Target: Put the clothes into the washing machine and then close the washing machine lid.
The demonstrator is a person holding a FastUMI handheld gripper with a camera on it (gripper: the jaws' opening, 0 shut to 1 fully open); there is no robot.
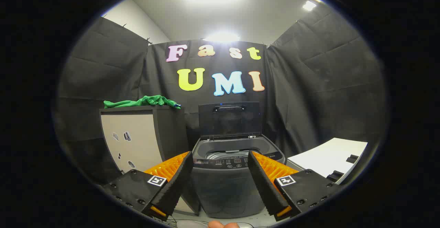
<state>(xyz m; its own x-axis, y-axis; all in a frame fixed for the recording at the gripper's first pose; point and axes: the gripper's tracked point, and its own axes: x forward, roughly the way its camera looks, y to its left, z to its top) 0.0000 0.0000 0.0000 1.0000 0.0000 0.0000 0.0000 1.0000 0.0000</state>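
Hand-held gripper (220, 173) spread wide, fingers (175, 183) apart with nothing between the pads, held well short of the machine. Framed in the gap between the fingers: washing machine (225, 183), a dark top-loader standing on the floor, straight ahead. Lid (229, 119) raised upright at the back of the machine, handle near its upper edge, drum opening (228, 152) exposed below it with the ribbed inner wall showing. Control panel (233, 162) along the front rim, just beyond the fingertips.

Left of the machine and just beside it: cabinet (137, 138), taller than the machine body, pale front face, dark side. On top of the cabinet: green clothes (144, 101), a crumpled heap lying across the top, one end reaching toward the machine side, well apart from the gripper and not in the drum.

Right of the machine: white surface (330, 159) with small dark items near its far edge, too small to identify.

Low down, under the gripper: tip of a finger (223, 225) of the person holding it.
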